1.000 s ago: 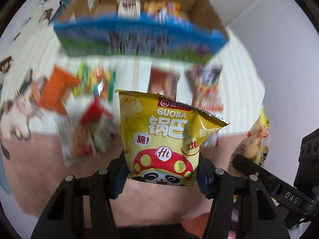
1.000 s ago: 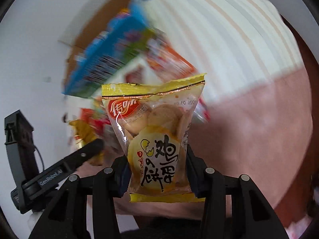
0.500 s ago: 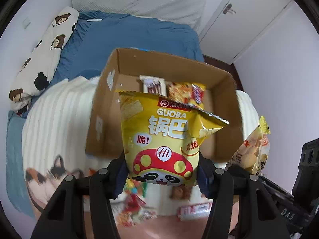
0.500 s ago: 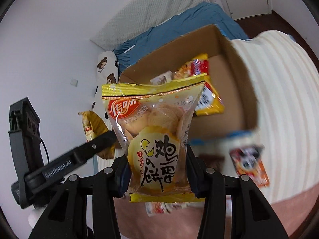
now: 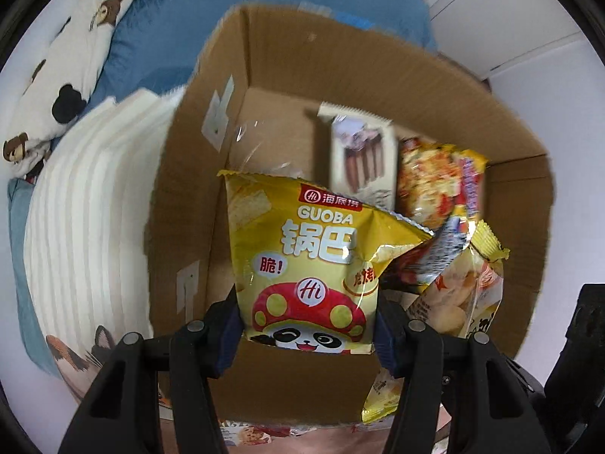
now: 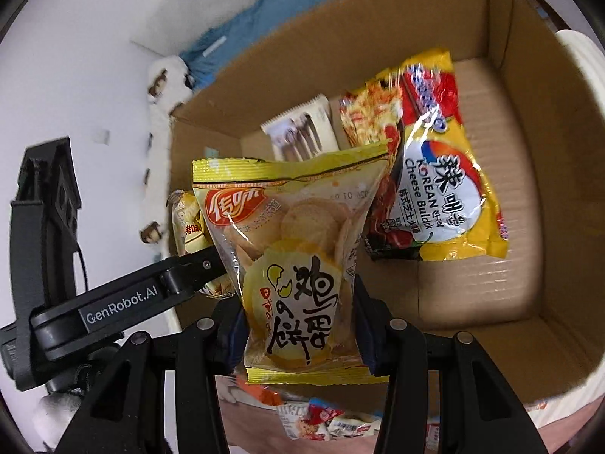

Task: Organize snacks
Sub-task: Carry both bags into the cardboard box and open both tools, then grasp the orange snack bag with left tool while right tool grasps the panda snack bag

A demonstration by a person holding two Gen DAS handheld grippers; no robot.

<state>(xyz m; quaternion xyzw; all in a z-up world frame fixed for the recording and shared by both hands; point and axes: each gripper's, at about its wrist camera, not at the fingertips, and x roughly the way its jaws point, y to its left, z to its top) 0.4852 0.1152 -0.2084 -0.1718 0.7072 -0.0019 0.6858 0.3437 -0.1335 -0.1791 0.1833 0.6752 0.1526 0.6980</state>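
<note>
Both grippers are over the open cardboard box (image 5: 435,87) on the bed. The left gripper (image 5: 308,325) has its fingers (image 5: 227,325) clamped on the lower sides of a yellow chip bag (image 5: 302,265), which sticks up between them above the box's near-left corner. The right gripper (image 6: 300,325) pinches a biscuit bag (image 6: 298,265) the same way, near the box's near edge. A noodle pack (image 6: 435,185) and a pale wafer pack (image 6: 302,132) already lie inside.
</note>
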